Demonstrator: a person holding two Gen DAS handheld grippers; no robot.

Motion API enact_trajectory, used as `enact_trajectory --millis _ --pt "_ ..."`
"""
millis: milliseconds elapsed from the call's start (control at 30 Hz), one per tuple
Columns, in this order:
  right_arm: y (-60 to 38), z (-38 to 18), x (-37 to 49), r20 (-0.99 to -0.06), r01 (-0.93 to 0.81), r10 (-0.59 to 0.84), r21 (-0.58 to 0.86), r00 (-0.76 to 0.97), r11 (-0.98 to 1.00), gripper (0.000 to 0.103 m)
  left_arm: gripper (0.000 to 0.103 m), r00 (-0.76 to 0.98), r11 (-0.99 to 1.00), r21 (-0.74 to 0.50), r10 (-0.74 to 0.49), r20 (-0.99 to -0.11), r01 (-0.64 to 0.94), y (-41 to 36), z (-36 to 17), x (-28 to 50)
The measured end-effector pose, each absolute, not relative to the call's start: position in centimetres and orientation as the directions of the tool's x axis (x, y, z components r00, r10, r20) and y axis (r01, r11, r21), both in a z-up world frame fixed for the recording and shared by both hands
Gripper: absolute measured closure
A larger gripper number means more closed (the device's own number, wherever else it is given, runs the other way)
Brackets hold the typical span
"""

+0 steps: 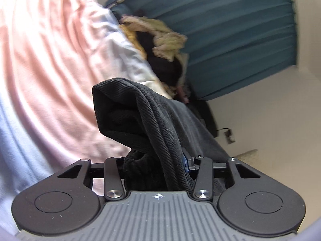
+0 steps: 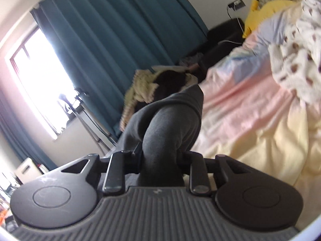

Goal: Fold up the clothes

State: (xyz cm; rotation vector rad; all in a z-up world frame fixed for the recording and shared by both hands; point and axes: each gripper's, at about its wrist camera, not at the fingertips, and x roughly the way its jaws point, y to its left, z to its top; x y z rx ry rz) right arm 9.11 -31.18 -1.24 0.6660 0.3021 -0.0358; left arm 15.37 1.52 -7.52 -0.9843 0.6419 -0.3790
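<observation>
Dark garment (image 1: 148, 120): thick black ribbed fabric, bunched and rising out of the left gripper (image 1: 158, 166), whose jaws are clamped on it; the fabric fills the gap between the jaws and folds over to the left above them. A smoother grey stretch of the same cloth runs away to the right behind the bunch.

Grey garment (image 2: 166, 124), right wrist view: soft grey cloth gathered into a thick roll, clenched in the right gripper (image 2: 160, 160); it rises from between the jaws and drapes off to the left. Whether the two grippers hold one piece of clothing or two cannot be told.

Bed cover (image 2: 250, 120): pastel stripes of pink, pale yellow and light blue, wrinkled, lying beside and beyond both held cloths.

Pile of clothes (image 1: 160, 46): cream knit and black pieces heaped at the far edge of the bed, in front of the curtain.

Curtain (image 2: 120, 40): teal, pleated, hanging beside a bright window (image 2: 40, 80).

Patterned blanket (image 2: 297, 60): white with brown spots, on the bed at upper right.

Yellow plush toy (image 2: 264, 12): at the head of the bed, near a wall socket (image 2: 237, 4).
</observation>
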Motion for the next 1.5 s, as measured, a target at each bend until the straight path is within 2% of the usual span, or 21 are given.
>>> enact_trajectory --millis 233,367,567,700,767,833,867,900,967,1000,1067,1233,1333,1433,1500 --pt "-36.9 4.2 7.0 -0.219 0.094 0.045 0.584 0.975 0.807 0.075 0.056 0.714 0.507 -0.846 -0.654 -0.251 0.167 -5.4 -3.1 14.2" --pt "-41.9 7.0 3.9 -0.198 0.137 -0.026 0.568 0.980 0.812 0.075 0.056 0.671 0.478 -0.845 -0.711 -0.211 0.241 -12.1 -1.2 14.8" --pt "-50.6 8.1 -1.6 -0.155 0.216 -0.155 0.555 0.976 0.803 0.075 0.056 0.565 0.411 -0.851 -0.807 -0.173 0.326 -23.2 -2.0 16.0" --pt "-55.5 4.6 -4.3 -0.120 0.254 -0.226 0.563 0.967 0.786 0.075 0.056 0.513 0.397 -0.845 -0.840 -0.176 0.359 -29.1 -5.4 16.8" --pt "-57.4 1.9 -5.1 -0.139 0.288 -0.255 0.574 0.957 0.767 0.074 0.056 0.496 0.423 -0.822 -0.844 -0.205 0.381 -31.2 -7.6 17.2" --pt "-58.9 -1.5 -5.7 -0.198 0.344 -0.282 0.581 0.939 0.737 0.074 0.057 0.528 0.477 -0.775 -0.820 -0.221 0.416 -32.2 -9.7 17.2" --pt "-59.4 -3.3 -5.9 -0.233 0.374 -0.293 0.590 0.927 0.715 0.074 0.061 0.548 0.474 -0.774 -0.812 -0.200 0.420 -31.9 -11.0 17.3" --pt "-60.1 -5.4 -6.2 -0.276 0.412 -0.306 0.602 0.911 0.684 0.074 0.061 0.544 0.450 -0.797 -0.818 -0.187 0.402 -31.5 -12.4 17.7" --pt "-61.6 -9.9 -6.8 -0.374 0.490 -0.317 0.640 0.872 0.592 0.071 0.061 0.537 0.466 -0.807 -0.812 -0.228 0.362 -31.1 -14.4 18.7" --pt "-62.3 -11.8 -7.3 -0.392 0.500 -0.310 0.670 0.866 0.549 0.069 0.061 0.535 0.490 -0.779 -0.810 -0.241 0.391 -31.2 -14.8 18.7" --pt "-62.8 -13.6 -8.2 -0.352 0.464 -0.303 0.702 0.885 0.540 0.067 0.061 0.527 0.510 -0.750 -0.810 -0.256 0.420 -31.3 -15.1 18.9" --pt "-63.0 -13.5 -7.9 -0.364 0.468 -0.295 0.682 0.884 0.562 0.064 0.060 0.534 0.527 -0.751 -0.799 -0.277 0.399 -31.1 -14.9 19.2" --pt "-62.8 -12.9 -8.2 -0.377 0.478 -0.294 0.668 0.878 0.570 0.051 0.059 0.543 0.562 -0.727 -0.781 -0.309 0.395 -30.5 -14.1 19.1" --pt "-62.0 -11.5 -8.7 -0.409 0.519 -0.323 0.608 0.853 0.601 0.039 0.047 0.554 0.618 -0.658 -0.756 -0.348 0.429 -29.9 -12.4 17.9" --pt "-61.2 -9.9 -9.0 -0.430 0.582 -0.396 0.527 0.811 0.619 0.011 0.020 0.560 0.641 -0.594 -0.750 -0.352 0.486 -29.1 -10.9 16.7"
